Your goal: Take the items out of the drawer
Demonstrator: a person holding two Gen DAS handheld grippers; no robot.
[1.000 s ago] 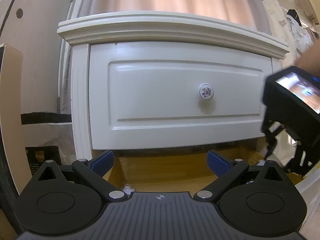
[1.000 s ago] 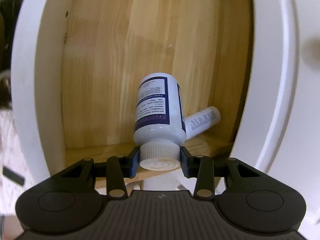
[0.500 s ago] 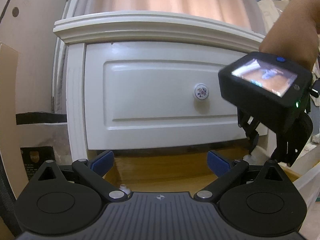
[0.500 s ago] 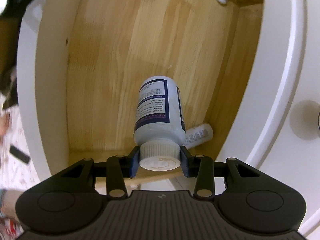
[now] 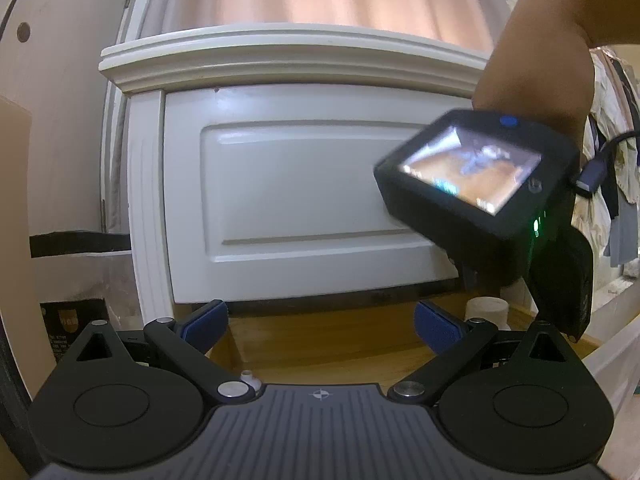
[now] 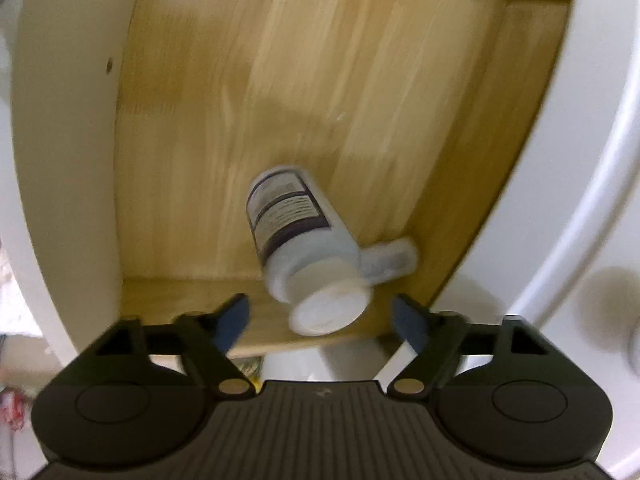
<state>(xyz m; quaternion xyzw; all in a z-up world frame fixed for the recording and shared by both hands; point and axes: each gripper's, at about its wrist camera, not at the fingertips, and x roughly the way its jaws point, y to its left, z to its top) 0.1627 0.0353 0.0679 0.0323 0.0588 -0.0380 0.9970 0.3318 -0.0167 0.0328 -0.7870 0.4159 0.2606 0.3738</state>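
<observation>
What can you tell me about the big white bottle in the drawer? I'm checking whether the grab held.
The white bottle looks like plastic, with a ribbed white screw cap and a dark-bordered printed label. It is blurred and tilted, cap toward the camera, over the wooden drawer floor. The right tongs stand open on either side of the cap, not touching it. A smaller white bottle lies against its side.

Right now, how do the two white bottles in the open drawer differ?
The pill bottle is the wider one, with a dark-bordered label and a broad white cap toward the camera; the small bottle is slimmer and mostly hidden behind it. The pill bottle sits between the open jaws of the right gripper, ungripped; the small bottle lies off to their side. Both are white and inside the wooden drawer.
</observation>
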